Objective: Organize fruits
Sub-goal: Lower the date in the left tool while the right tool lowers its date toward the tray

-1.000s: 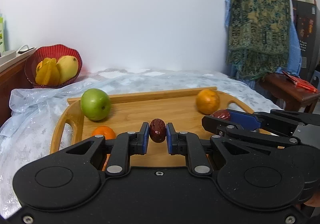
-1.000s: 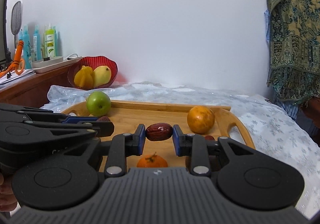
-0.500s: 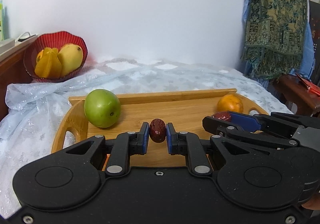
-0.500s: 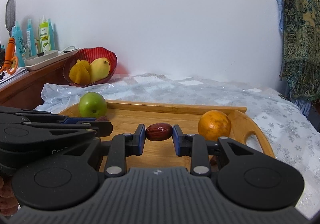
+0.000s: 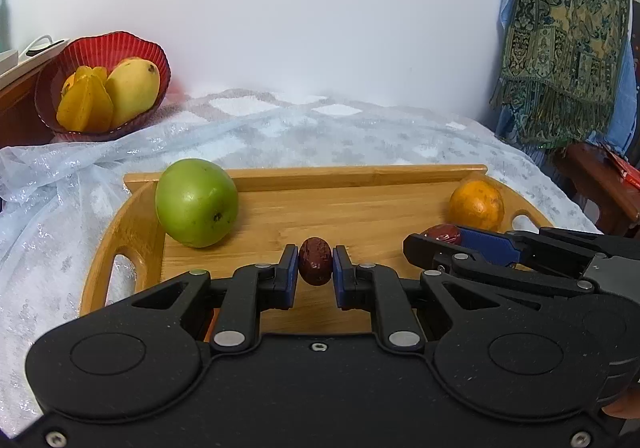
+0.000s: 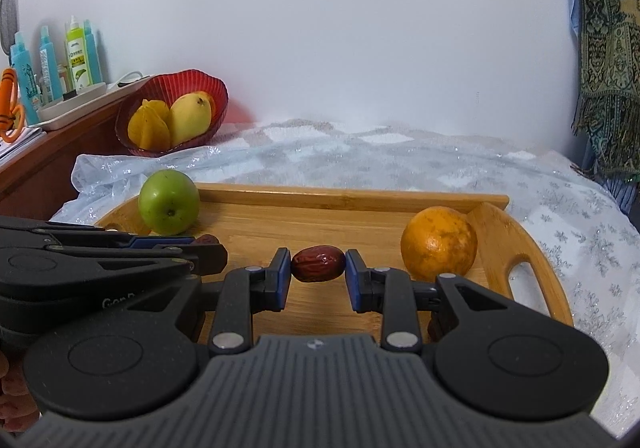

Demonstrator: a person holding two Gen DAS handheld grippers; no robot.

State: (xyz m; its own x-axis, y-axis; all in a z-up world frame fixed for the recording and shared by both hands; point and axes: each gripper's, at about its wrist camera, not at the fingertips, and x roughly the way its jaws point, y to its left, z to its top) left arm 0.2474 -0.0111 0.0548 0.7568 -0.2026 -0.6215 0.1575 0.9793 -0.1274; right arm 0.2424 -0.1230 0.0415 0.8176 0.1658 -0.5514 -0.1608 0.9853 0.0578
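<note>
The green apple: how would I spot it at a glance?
Find the wooden tray on the pale tablecloth. The green apple sits in its far left corner. It is the only green fruit; the orange sits opposite.

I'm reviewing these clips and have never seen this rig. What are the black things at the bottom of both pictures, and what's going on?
They are handheld two-finger grippers, one per hand, each with a camera looking along its fingers. The left gripper is shut on a dark red wrinkled date; the right gripper on another red date held sideways. Each gripper appears at the edge of the other's view. Below lies a wooden handled tray with a green apple and an orange. Behind, a red fluted bowl holds yellow fruit.
</note>
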